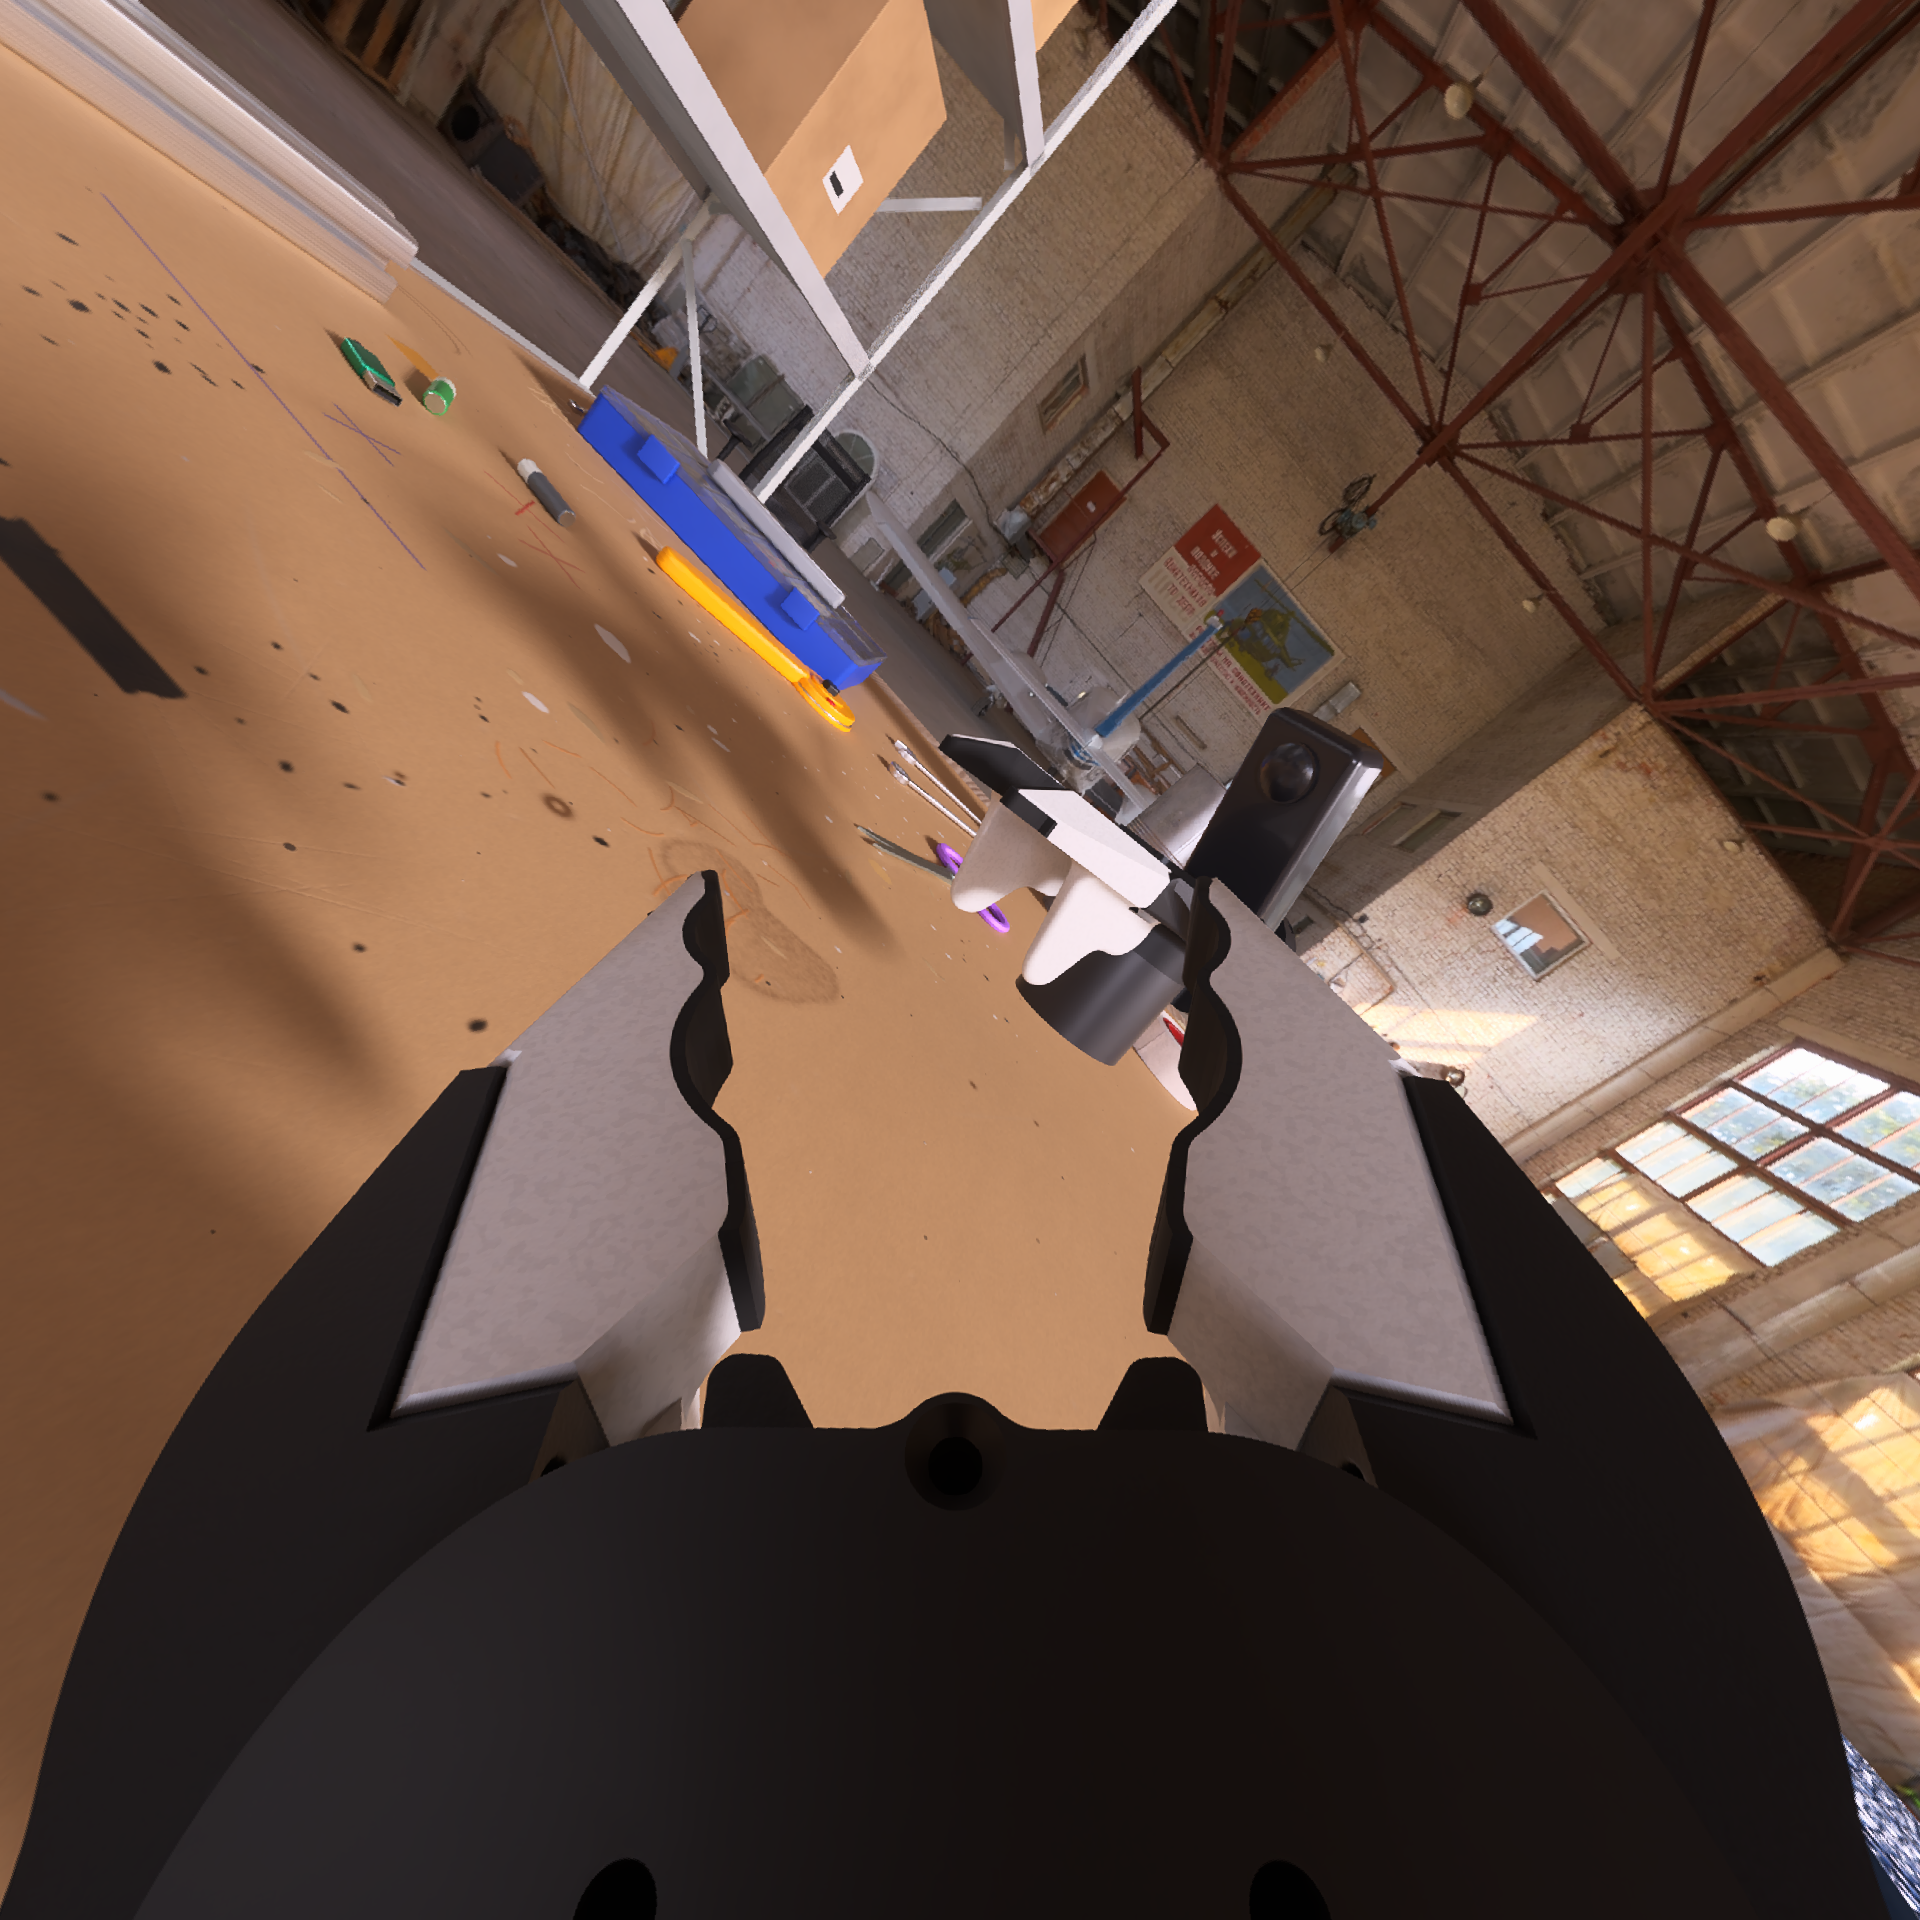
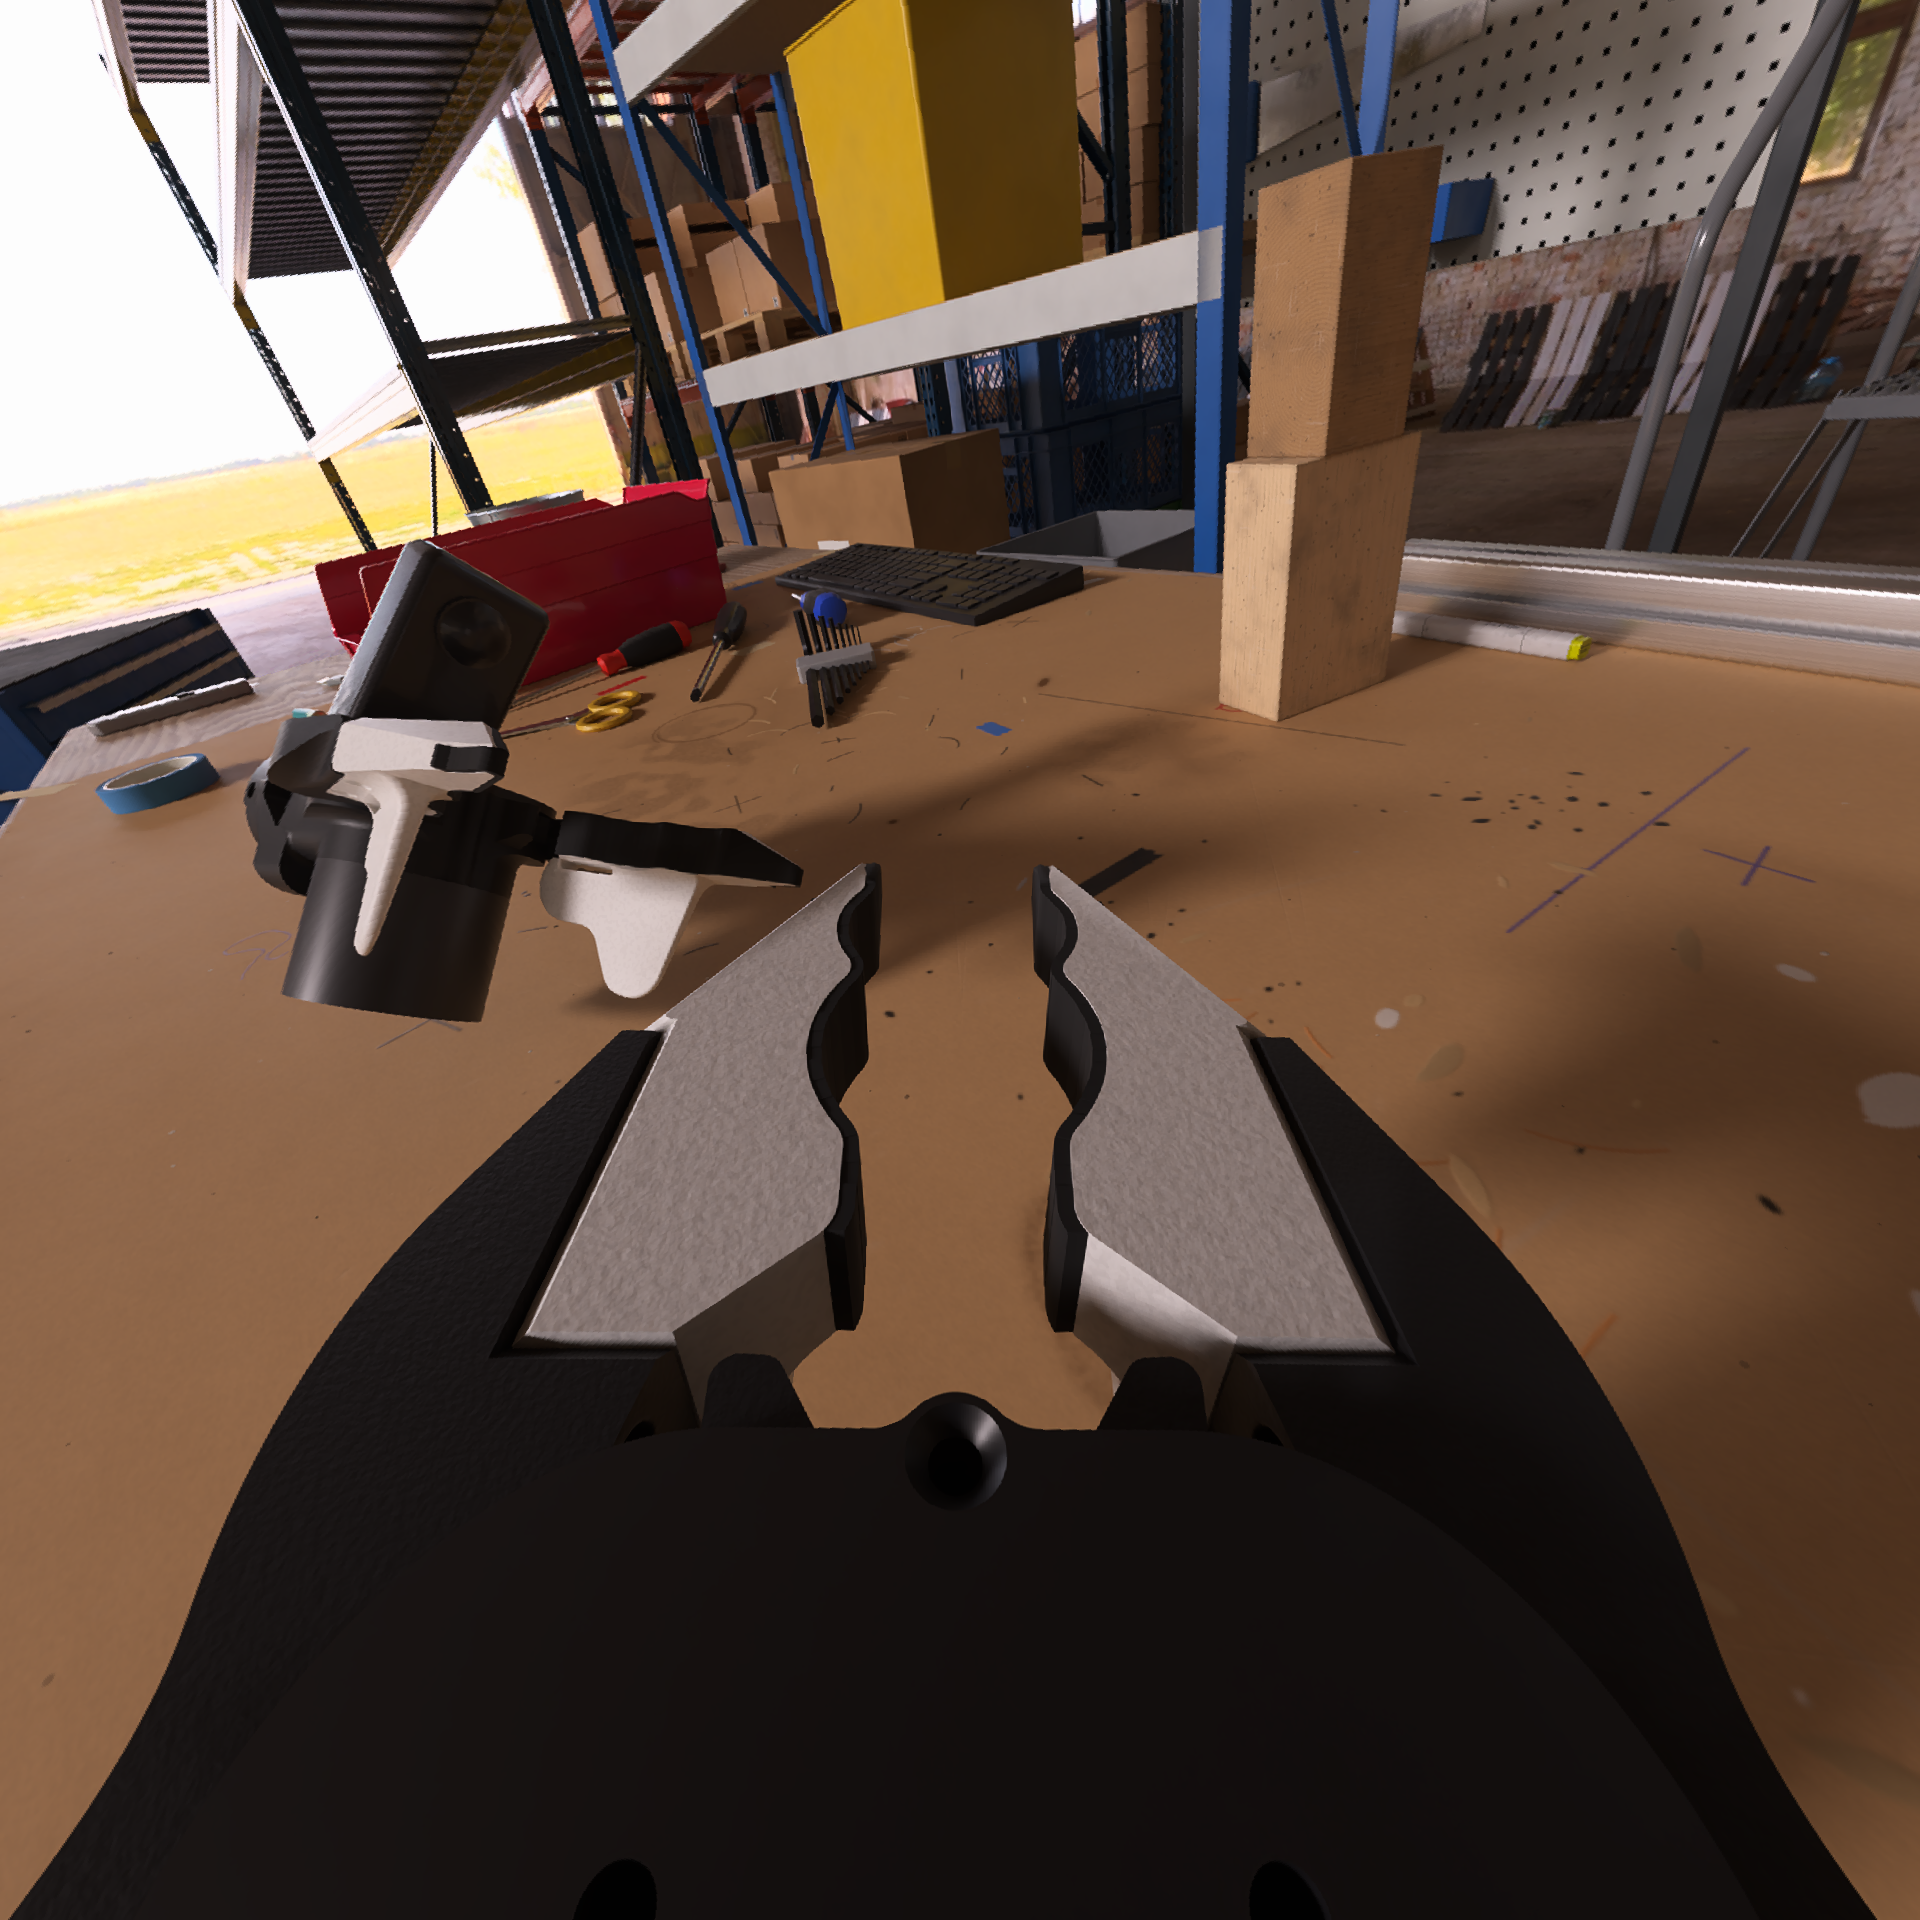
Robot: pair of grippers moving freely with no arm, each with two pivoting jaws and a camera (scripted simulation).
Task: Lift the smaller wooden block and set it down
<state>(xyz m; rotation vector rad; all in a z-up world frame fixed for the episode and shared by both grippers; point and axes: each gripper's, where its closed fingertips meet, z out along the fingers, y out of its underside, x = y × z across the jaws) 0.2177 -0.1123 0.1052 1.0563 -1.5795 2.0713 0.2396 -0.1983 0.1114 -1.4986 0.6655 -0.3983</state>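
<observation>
I am working over a brown workbench [image 2: 1351,935], scuffed and speckled with ink marks, inside a warehouse with brick walls and tall shelving. Nearest me in the right wrist view, the right gripper [image 2: 956,883] hangs above bare board with its tongs spread and nothing between them. Off to its left floats the left gripper [image 2: 686,904], turned sideways; in its own view its tongs [image 1: 956,894] are spread too, wider, and hold nothing.

Farther on, right of centre, stand two wooden blocks, one stacked on the other. The upper block [image 2: 1340,301] looks the smaller to me, narrower than the lower block [image 2: 1309,582] and set a little to the right on it. That is the one I take the task to mean.

I judge it to be stiff, dry, fairly light and not fragile, with rough grain that should give the pads good friction. I would pinch it across its two broad side faces about mid-height, clear of the seam, and lift straight up so the lower block is not dragged or tipped.

Behind them lie a black keyboard [image 2: 925,582], a set of hex keys [image 2: 831,665], screwdrivers [image 2: 675,644] and a red bin [image 2: 540,582].
</observation>
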